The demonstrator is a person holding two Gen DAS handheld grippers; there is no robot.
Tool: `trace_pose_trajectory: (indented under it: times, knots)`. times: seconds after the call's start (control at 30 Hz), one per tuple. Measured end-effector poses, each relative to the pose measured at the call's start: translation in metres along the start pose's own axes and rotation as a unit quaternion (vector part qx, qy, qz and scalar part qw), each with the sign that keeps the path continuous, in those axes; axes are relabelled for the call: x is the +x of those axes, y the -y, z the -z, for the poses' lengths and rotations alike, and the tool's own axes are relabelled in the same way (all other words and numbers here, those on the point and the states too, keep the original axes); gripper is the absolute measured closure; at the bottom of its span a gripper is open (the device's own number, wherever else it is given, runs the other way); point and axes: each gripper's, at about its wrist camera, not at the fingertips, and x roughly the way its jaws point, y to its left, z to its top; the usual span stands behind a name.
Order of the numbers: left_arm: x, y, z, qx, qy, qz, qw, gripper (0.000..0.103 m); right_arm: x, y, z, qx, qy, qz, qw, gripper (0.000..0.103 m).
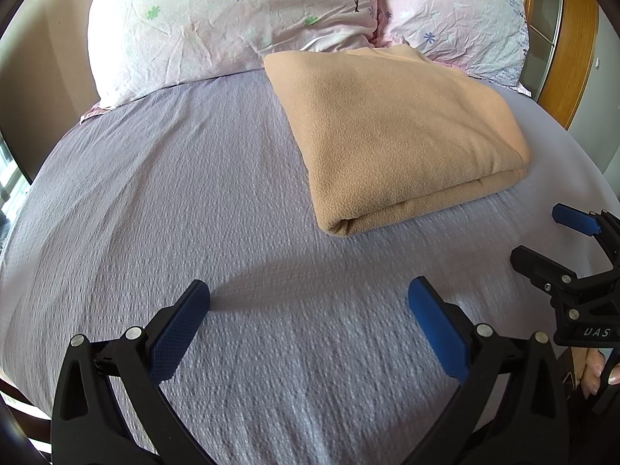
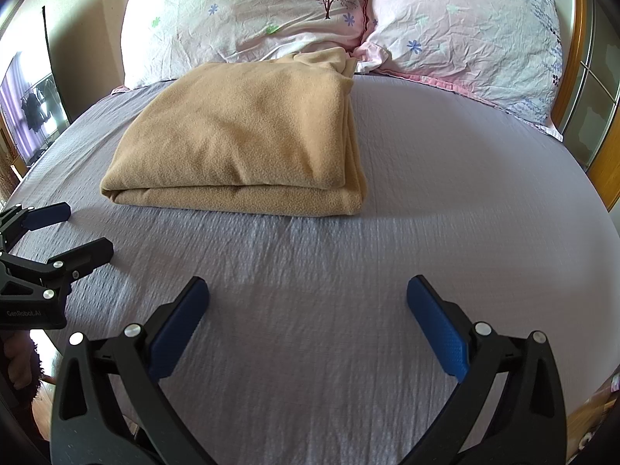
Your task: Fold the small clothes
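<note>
Both jaws spread wide, nothing held: left hand-held gripper (image 1: 309,294), right hand-held gripper (image 2: 308,294). Tan fleece garment (image 2: 240,135) lies folded ahead of both, forward-right of the left one and forward-left of the right one, apart from either.

Risk, as judged: thick, soft layers could slide or spring open if only the top ply is pinched.

Surface: lavender bed sheet (image 1: 174,201), textured. Floral pillows (image 2: 248,11) beyond the garment; wooden headboard (image 1: 577,50) at far right.

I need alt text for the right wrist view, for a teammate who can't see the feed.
A tan fleece garment lies folded on a lavender bedsheet, with two floral pillows behind it. The right gripper hangs open and empty over the sheet in front, and the left gripper, also open, shows at the left edge.
</note>
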Motion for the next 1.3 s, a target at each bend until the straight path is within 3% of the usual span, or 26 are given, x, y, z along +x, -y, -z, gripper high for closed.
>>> trace_pose_trajectory:
  times: [1.3]
  knots:
    - [0.0020,-0.0003,0.0000,-0.003,-0.004,-0.001,1.0000,0.001,0.0009,-0.0003,-0.0009,0.000,0.000,0.000,1.000,0.002]
